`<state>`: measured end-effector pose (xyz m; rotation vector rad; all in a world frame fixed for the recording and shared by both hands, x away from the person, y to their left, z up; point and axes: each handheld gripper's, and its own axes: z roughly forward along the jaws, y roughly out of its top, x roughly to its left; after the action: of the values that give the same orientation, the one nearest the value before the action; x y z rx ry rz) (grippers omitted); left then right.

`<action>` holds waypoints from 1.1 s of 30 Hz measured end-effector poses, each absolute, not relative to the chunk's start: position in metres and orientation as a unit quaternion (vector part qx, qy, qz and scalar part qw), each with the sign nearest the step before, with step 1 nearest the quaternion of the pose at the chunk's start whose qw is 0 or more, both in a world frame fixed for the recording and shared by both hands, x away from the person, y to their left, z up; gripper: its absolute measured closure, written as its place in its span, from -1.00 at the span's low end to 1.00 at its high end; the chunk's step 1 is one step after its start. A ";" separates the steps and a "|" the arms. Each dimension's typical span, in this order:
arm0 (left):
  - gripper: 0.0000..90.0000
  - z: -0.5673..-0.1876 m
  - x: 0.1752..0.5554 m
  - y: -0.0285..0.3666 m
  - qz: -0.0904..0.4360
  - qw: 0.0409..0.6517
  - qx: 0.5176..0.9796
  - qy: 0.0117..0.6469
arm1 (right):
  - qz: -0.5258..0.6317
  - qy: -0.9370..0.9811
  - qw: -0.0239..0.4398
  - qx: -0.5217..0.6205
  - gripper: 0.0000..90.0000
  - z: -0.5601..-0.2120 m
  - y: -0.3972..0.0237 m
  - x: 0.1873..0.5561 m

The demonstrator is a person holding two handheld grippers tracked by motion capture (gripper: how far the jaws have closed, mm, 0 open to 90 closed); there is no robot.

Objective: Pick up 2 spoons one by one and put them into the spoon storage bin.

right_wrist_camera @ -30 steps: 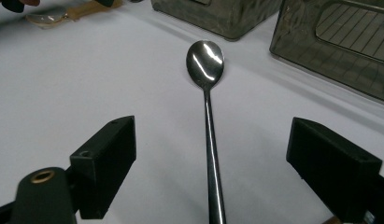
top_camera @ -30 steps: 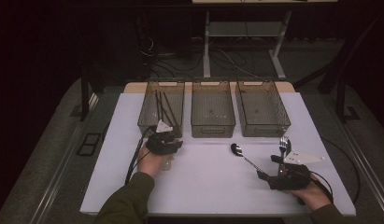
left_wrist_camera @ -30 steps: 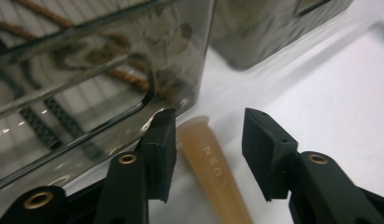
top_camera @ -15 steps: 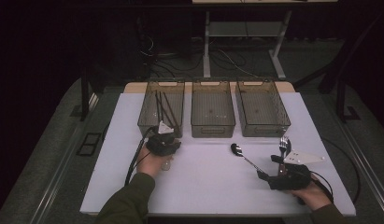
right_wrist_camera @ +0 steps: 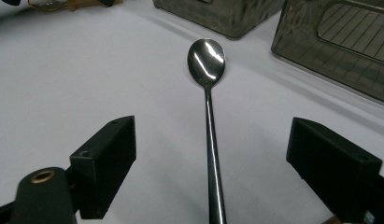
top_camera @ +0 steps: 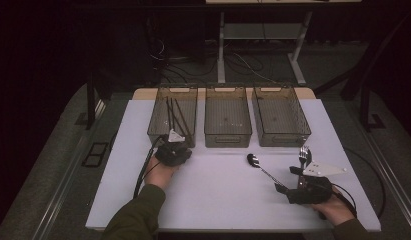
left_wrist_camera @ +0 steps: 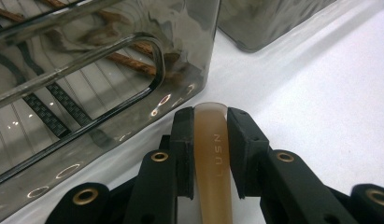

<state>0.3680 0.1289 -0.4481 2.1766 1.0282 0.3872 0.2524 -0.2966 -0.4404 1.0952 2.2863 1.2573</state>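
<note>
With my left hand-held gripper [left_wrist_camera: 210,140] pinching the tan handle [left_wrist_camera: 213,154], I lift it clear over the left bin's [top_camera: 158,120] near wall.

a tan, translucent stick [left_wrist_camera: 213,158] with raised lettering along it lies clamped between the pads of the left tongs [left_wrist_camera: 212,140], its rounded tip poking just past them. a slim, shiny metal spoon [right_wrist_camera: 209,116] lies flat, bowl up, between the wide-apart jaws of the right tongs [right_wrist_camera: 210,158], touching neither, bowl well ahead.
</note>
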 end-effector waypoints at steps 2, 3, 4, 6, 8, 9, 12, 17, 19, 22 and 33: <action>0.64 -0.447 0.368 0.129 0.146 0.341 0.839 0.399 | 0.439 0.798 0.155 0.382 -0.65 -0.440 -0.297 0.252; 0.64 -0.447 0.369 0.128 0.146 0.340 0.839 0.398 | 0.438 0.798 0.155 0.382 -0.65 -0.441 -0.297 0.252; 0.64 -0.447 0.369 0.128 0.145 0.339 0.839 0.399 | 0.438 0.799 0.156 0.382 -0.65 -0.441 -0.297 0.252; 0.64 -0.446 0.369 0.128 0.144 0.335 0.840 0.401 | 0.438 0.799 0.156 0.382 -0.65 -0.440 -0.297 0.253; 0.64 -0.445 0.369 0.128 0.143 0.334 0.840 0.403 | 0.438 0.799 0.156 0.381 -0.65 -0.440 -0.297 0.252; 0.64 -0.445 0.369 0.128 0.142 0.332 0.840 0.404 | 0.438 0.799 0.156 0.381 -0.65 -0.440 -0.297 0.252; 0.65 -0.445 0.370 0.129 0.134 0.336 0.837 0.411 | 0.438 0.799 0.157 0.380 -0.65 -0.440 -0.297 0.253; 0.65 -0.442 0.370 0.133 0.119 0.341 0.836 0.413 | 0.439 0.799 0.157 0.380 -0.65 -0.440 -0.296 0.252; 0.65 -0.440 0.369 0.134 0.118 0.346 0.837 0.408 | 0.440 0.799 0.156 0.380 -0.65 -0.440 -0.296 0.252; 0.65 -0.436 0.368 0.134 0.111 0.353 0.835 0.407 | 0.441 0.798 0.155 0.380 -0.65 -0.439 -0.296 0.252; 0.65 -0.425 0.359 0.131 0.087 0.384 0.840 0.372 | 0.442 0.799 0.154 0.378 -0.65 -0.439 -0.296 0.252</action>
<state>0.3587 0.1307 -0.4250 2.1421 0.9494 0.2207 0.2518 -0.2960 -0.4391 1.0827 2.2906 1.2660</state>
